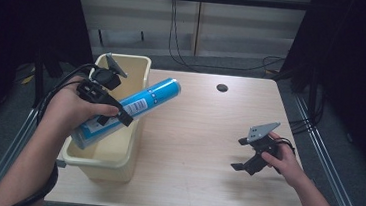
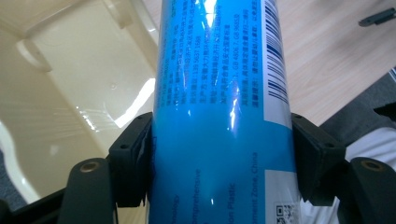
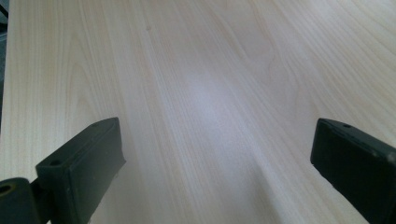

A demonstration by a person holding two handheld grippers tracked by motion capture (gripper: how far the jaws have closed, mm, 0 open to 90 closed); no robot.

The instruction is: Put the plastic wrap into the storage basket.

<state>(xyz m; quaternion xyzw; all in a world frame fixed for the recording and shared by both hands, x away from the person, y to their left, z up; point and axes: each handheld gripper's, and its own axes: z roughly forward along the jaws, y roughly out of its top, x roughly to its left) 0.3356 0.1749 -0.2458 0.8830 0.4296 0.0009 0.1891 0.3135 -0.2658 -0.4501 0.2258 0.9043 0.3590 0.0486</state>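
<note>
I'm seeing bare table (image 1: 203, 135) lying open between my grippers; the tilted blue tube (image 1: 135, 106) is blocking the bin (image 1: 115, 165) mouth.

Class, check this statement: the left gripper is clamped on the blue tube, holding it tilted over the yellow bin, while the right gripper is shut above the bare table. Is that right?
One detail is wrong: the right gripper is open, not shut. The right gripper view shows its jaws wide apart over the bare table. The rest holds: the left gripper is clamped on the blue tube, tilted over the yellow bin.
</note>
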